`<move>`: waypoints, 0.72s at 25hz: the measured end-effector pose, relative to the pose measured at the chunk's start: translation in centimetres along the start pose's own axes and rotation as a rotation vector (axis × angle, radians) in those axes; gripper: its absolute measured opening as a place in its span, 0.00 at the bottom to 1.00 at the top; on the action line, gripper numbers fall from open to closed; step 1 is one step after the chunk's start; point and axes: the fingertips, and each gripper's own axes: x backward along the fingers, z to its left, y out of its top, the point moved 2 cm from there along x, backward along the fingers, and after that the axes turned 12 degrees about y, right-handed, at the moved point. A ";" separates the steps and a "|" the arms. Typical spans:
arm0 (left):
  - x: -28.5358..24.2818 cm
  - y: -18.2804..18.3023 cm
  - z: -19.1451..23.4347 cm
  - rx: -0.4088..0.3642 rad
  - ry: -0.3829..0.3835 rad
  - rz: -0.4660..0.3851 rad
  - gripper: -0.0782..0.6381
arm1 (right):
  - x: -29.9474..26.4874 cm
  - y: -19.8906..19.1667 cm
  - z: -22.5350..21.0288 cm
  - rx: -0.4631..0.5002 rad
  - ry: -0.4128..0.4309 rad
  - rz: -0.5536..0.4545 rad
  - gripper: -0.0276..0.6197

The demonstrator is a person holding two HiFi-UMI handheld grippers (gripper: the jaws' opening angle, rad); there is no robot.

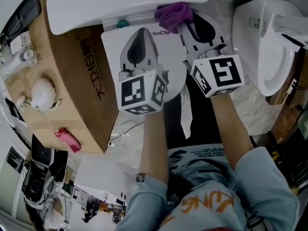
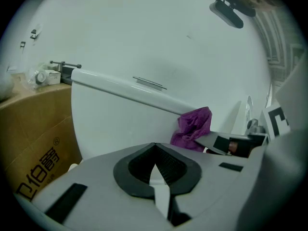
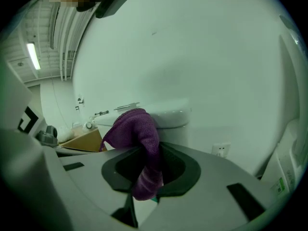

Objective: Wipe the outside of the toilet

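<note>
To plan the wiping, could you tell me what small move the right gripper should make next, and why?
Probably ease the right gripper forward until its purple cloth presses on the tank. The cloth is clamped in its jaws close to the tank; the left gripper is shut, empty.

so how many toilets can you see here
2. One toilet is straight ahead, where the right gripper holds a purple cloth near its tank. The second toilet stands at the head view's right edge. Others may be out of view.
</note>
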 end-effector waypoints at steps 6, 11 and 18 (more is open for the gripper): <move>-0.5 -0.8 -0.8 0.006 -0.017 0.007 0.14 | 3.0 -0.5 -3.3 0.009 -0.109 0.020 0.18; -0.8 -1.5 0.8 0.055 0.006 0.008 0.14 | 4.1 -1.8 -3.7 0.051 -0.125 0.052 0.18; 0.3 -2.7 6.9 0.163 0.121 -0.006 0.14 | 3.1 -5.6 0.9 0.082 -0.004 0.165 0.18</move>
